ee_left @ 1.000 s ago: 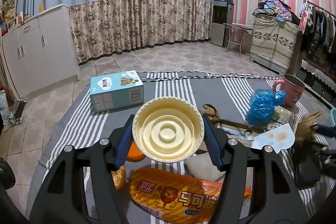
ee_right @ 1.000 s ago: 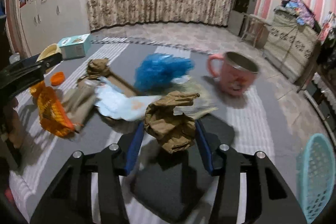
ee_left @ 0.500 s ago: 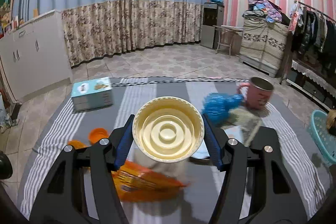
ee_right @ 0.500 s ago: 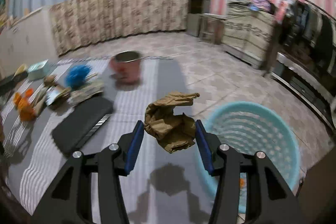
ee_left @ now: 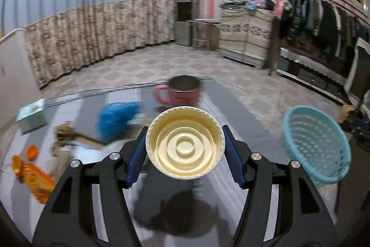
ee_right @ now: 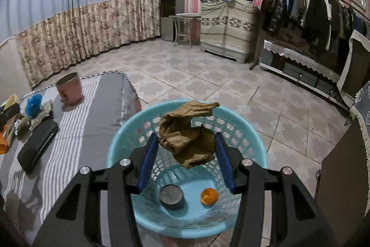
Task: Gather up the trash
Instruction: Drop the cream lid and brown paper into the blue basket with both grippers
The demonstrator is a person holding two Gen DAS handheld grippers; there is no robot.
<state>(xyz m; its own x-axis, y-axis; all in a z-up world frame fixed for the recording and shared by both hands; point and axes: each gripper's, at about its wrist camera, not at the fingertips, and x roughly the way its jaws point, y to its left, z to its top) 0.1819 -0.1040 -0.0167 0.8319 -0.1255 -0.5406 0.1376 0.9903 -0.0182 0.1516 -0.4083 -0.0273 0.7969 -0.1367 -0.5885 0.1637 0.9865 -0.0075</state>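
My left gripper (ee_left: 185, 152) is shut on a cream round plastic lid (ee_left: 185, 142) and holds it above the striped table, left of the light-blue basket (ee_left: 316, 142). My right gripper (ee_right: 187, 149) is shut on a crumpled brown paper wad (ee_right: 187, 136) and holds it over the basket (ee_right: 129, 131), which stands off the table's right end. A dark round tin (ee_right: 172, 197) and an orange piece (ee_right: 209, 196) lie in the basket's bottom.
On the table lie a pink mug (ee_left: 182, 93), a blue plastic bag (ee_left: 118, 117), an orange snack wrapper (ee_left: 34, 179), brown paper scraps (ee_left: 64, 133), a teal box (ee_left: 31, 114) and a black case (ee_right: 38, 145). Tiled floor lies beyond the table.
Both grippers have swung right with their loads. The right one now hangs over the basket instead of beside it; the left one has come closer to the basket.
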